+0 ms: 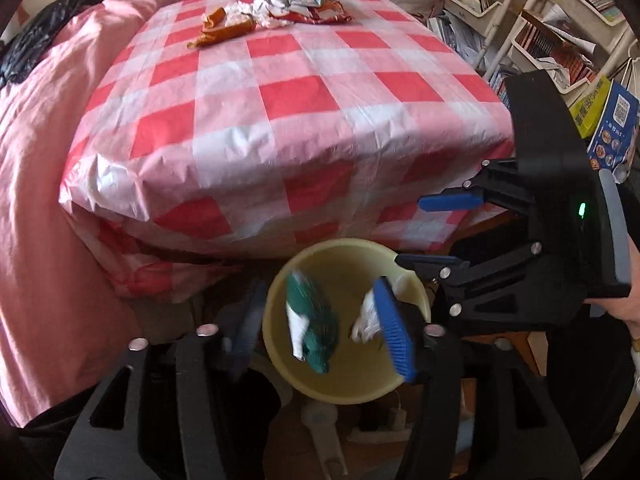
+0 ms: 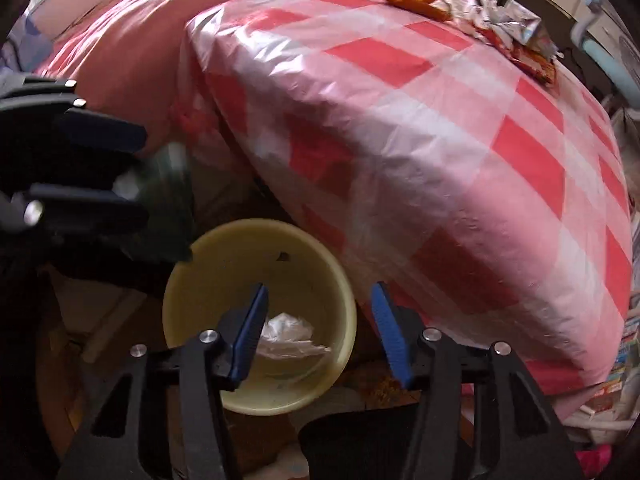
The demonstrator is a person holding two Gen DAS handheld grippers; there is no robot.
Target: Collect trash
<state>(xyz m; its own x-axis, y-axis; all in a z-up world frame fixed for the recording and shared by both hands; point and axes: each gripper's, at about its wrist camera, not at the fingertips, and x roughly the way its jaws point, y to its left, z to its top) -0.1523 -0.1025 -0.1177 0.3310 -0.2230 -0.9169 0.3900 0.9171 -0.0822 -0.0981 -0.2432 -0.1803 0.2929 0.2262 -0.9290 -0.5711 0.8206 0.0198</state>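
Note:
A pale yellow bin (image 1: pixel 416 292) stands on the floor below the table's front edge; it also shows in the right wrist view (image 2: pixel 208 256). A green and white wrapper (image 1: pixel 314 320) is blurred over the bin's mouth, between my left gripper's (image 1: pixel 320 332) open fingers. Crumpled white plastic (image 1: pixel 366 320) lies inside the bin, also in the right wrist view (image 2: pixel 286 336). My right gripper (image 2: pixel 320 336) is open and empty above the bin, and appears at the right in the left wrist view (image 1: pixel 428 232). More trash (image 1: pixel 272 12) lies at the table's far edge: orange wrappers, white paper, a silver carton (image 2: pixel 516 24).
The table has a red and white checked plastic cover (image 1: pixel 296 120). A pink quilt (image 1: pixel 36 168) lies to the left. Shelves with books and boxes (image 1: pixel 560 40) stand to the right. Cluttered floor surrounds the bin.

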